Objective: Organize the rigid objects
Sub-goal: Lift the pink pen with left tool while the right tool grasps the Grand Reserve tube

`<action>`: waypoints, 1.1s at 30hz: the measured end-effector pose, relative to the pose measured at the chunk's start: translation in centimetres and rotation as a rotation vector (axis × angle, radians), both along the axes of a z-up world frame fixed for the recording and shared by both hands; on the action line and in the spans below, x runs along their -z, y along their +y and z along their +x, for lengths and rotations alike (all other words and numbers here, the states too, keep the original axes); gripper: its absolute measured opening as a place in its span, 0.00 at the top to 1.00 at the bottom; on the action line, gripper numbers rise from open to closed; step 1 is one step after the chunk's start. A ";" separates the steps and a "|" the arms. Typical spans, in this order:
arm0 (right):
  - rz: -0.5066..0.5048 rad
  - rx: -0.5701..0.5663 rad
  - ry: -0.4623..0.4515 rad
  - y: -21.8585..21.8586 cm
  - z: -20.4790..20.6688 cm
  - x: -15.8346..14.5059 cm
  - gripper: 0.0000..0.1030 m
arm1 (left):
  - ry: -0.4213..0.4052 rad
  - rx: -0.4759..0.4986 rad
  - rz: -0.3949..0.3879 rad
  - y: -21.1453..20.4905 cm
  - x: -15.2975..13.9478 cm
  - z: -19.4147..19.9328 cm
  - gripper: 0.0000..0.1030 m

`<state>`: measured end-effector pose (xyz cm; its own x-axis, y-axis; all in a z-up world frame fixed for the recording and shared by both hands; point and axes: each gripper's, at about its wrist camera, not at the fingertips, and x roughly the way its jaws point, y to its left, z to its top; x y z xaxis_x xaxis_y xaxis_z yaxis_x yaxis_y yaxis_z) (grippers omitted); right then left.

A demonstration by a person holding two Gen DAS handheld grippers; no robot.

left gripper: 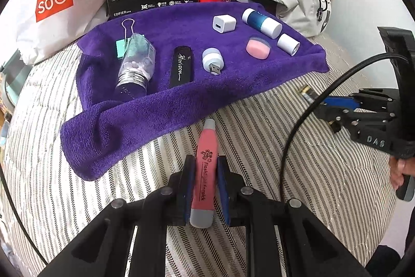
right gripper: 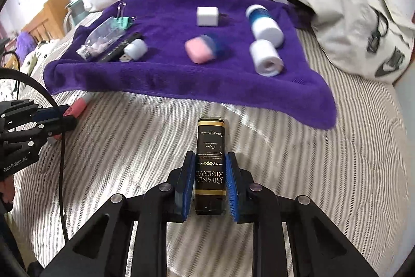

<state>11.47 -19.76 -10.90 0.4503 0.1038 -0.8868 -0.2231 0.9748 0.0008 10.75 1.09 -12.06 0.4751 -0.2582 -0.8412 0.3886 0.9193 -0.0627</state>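
Over the bed (left gripper: 311, 173), near the towel (left gripper: 155, 105), the left hand-held gripper (left gripper: 205, 186) is closed on a pink pen (left gripper: 206, 168), and the right hand-held gripper (right gripper: 210, 186) is closed on a dark box (right gripper: 210, 162). Both seem in the carrying step. Next each goes onto free towel; the front strip looks open, its front edge folds up.
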 end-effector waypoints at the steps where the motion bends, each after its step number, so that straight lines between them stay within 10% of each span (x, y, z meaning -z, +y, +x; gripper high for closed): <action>1: 0.001 -0.001 -0.002 -0.1 0.0 0.0 0.78 | -0.001 0.000 0.004 -0.1 0.0 0.0 0.83; 33: 0.010 0.006 -0.070 0.1 -0.8 0.3 0.75 | -0.028 -0.038 0.039 -0.7 -0.1 -0.3 0.83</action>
